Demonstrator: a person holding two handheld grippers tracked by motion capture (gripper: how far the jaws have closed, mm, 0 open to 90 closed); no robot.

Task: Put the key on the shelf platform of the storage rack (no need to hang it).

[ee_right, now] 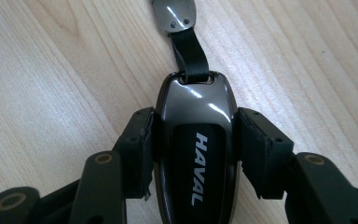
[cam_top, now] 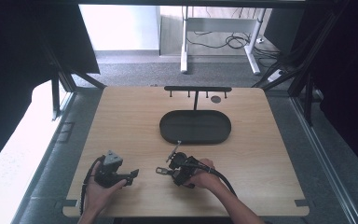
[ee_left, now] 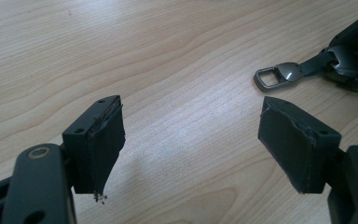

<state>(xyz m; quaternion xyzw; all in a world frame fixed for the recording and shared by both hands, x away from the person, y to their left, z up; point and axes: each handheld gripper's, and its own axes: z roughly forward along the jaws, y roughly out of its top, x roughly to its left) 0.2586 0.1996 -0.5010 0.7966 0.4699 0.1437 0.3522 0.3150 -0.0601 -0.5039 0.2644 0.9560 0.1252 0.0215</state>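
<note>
Right hand-held gripper (ee_right: 193, 154) clamps a dark car key fob (ee_right: 196, 154) on the wooden bench (cam_top: 121, 121), near its front edge; left hand-held gripper (ee_left: 191, 140) gapes empty over bare wood; black oval tray (cam_top: 168, 133) lies farther back.

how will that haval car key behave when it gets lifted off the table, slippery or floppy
The car key has a glossy, rounded shell, so it may slip between the right gripper pads clamping its sides. Its strap looks soft and will probably dangle, swinging the metal loop at its end. The body itself looks rigid and likely light.
</note>
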